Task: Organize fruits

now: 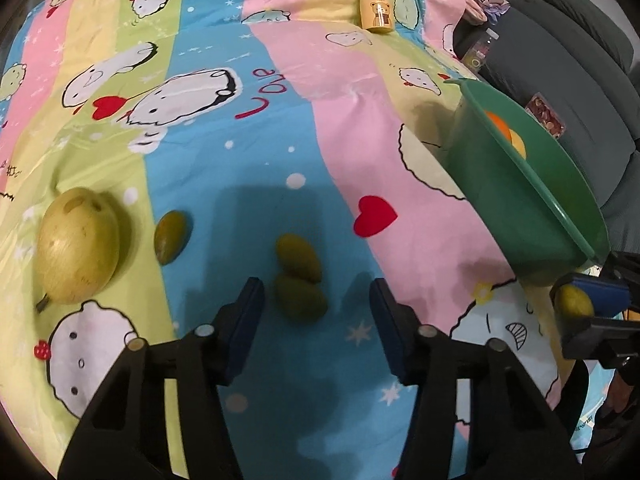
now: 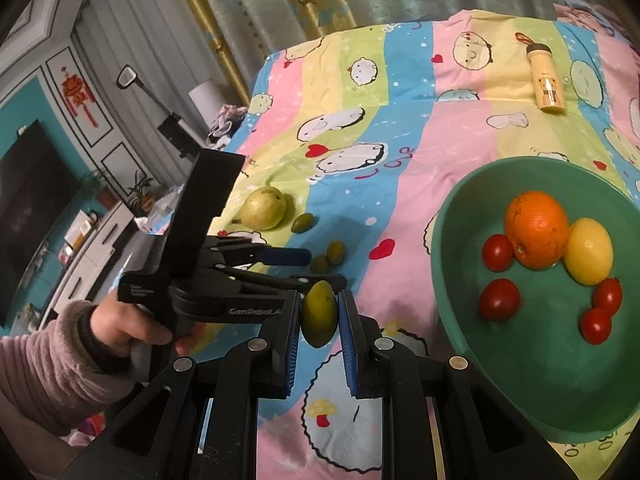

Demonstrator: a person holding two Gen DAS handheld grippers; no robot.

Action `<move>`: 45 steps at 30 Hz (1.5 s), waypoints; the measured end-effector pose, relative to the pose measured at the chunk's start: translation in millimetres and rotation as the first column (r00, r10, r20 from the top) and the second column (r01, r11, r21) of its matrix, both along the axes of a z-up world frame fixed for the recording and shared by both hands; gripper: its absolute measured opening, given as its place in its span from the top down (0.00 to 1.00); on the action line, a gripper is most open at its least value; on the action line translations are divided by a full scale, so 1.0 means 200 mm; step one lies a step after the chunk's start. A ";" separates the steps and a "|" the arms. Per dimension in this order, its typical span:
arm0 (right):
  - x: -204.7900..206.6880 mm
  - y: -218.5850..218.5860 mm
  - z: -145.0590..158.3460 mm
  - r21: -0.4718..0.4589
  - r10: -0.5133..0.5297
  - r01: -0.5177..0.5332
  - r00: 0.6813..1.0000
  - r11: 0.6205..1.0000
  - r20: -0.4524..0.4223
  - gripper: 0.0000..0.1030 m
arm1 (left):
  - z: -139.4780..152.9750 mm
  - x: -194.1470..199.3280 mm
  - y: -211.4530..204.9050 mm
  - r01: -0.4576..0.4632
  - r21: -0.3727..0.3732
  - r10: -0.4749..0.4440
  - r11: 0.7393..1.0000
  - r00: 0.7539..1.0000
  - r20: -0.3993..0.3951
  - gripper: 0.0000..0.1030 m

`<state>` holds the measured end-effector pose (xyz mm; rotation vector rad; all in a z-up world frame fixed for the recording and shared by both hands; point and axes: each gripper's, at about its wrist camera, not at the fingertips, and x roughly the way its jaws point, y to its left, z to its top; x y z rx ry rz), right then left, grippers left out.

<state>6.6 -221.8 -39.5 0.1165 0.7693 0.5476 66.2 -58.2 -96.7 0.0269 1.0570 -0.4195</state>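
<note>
Bed w/ cartoon quilt (image 1: 224, 184) serves as work area. Right gripper (image 2: 319, 312) clenched on one small green fruit (image 2: 319, 314), pads pinching its sides, held above the quilt just left of the green bowl (image 2: 452, 240). Bowl holds an orange (image 2: 536, 234), a lemon (image 2: 590, 250) and several cherry tomatoes (image 2: 500, 300). Left gripper (image 1: 316, 300) released, jaws apart, nothing between the pads; it hangs over a touching pair of small green fruits (image 1: 300, 276) that sits just beyond the fingertips. Another green fruit (image 1: 173, 236) lies further left, beside a big pear (image 1: 78, 246) at the left of the quilt. Yellow bottle (image 1: 376, 2) far back, not a fruit. Handling, my guess: green fruits light, firm, smooth-skinned, oval, so could squirt out if pinched near the ends; take across the short middle, one at a time since the pair touches. Pear heavier, wide for the jaws, bruises easily; grip the narrower part near the stem end.
</note>
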 end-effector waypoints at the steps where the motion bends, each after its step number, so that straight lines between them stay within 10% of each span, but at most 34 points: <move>1: 0.00 -0.01 0.00 0.002 -0.002 0.002 1.000 1.000 0.001 0.80 | 0.00 0.00 0.00 0.002 0.003 -0.002 1.000 1.000 0.000 0.58; 8: 0.01 -0.03 0.00 0.016 -0.009 0.009 1.000 1.000 0.009 0.80 | 0.00 0.01 0.02 -0.012 -0.003 0.012 1.000 1.000 -0.008 0.80; 45: -0.05 -0.03 0.08 0.020 -0.018 0.017 0.998 1.000 0.052 0.80 | 0.34 -0.22 0.04 -0.003 -0.074 0.014 0.997 0.990 0.144 0.80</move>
